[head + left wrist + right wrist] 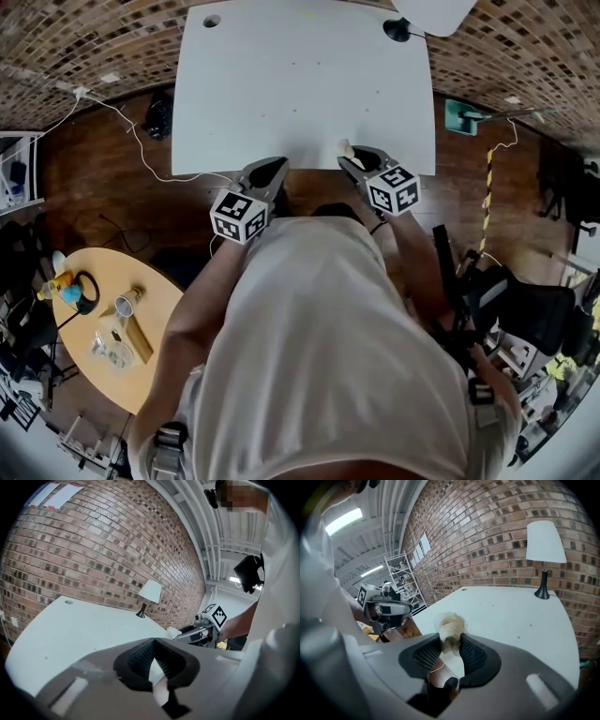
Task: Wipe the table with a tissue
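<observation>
Filling the lower half of the head view is the person's white shirt [328, 356]. Beyond it the pale table [300, 84] takes up the upper centre of the frame. A lamp [399, 30] stands at the table's upper right corner.

Both grippers sit at the table's near edge. The left gripper [272, 169] is left of centre, its jaws clenched tip to tip on nothing, as its own view shows. The right gripper [359, 161] is just right of centre, and its jaws are grasping a crumpled tissue [450, 626]. In the head view the wad [345, 148] pokes out over the table's edge, and no view shows whether it touches the surface yet. A few small specks [530, 625] dot the table further in.

The main risk is probably the grip. Only the lower part of the wad sits between the pads, so dragging it across the table could pull it loose or tear it. If the right gripper tips too steeply, its hard jaw tips rather than the tissue may scrape the surface. A long sweep toward the upper right corner could knock the lamp. The empty left gripper, close beside the right one, could get in its way.
</observation>
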The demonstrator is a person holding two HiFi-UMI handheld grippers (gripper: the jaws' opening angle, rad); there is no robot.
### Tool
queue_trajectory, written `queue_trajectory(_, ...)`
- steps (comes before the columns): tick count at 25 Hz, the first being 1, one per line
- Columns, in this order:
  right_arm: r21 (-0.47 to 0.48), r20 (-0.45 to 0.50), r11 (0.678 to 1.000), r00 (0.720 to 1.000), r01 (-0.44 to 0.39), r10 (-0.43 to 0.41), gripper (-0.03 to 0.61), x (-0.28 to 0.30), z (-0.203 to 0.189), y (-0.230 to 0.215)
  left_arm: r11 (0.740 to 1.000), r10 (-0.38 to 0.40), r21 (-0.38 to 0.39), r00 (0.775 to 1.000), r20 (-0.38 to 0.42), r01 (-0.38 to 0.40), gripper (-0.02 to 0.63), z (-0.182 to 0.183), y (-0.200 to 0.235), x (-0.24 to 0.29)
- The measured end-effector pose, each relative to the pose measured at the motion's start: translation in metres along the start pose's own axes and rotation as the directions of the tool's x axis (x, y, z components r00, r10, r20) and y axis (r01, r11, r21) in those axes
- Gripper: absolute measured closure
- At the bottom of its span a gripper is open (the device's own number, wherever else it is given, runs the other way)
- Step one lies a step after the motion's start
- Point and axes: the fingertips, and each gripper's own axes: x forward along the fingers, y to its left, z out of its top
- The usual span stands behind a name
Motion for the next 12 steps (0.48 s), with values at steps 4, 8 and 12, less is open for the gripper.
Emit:
queue_trajectory(4,0.000,-0.009,0.994,0.994,0.112,-0.112,0.454,0.001,0.000,-0.030,1.000,-0.014,-0.019,1.000,-0.027,0.013,0.609,-0.002,0.018,0.001)
queue_trajectory(8,0.022,-0.078,0.977,0.975,0.211,-0.209,0.454,-0.003,-0.015,-0.067,0.999,-0.022,-0.025,0.999,-0.048,0.021,0.609,0.001,0.027,0.011)
queue_trajectory(12,0.015,-0.174,0.963,0.949,0.271,-0.264,0.454,-0.009,-0.030,-0.108,0.999,-0.023,-0.040,0.998,-0.055,0.021,0.609,0.006,0.027,0.030)
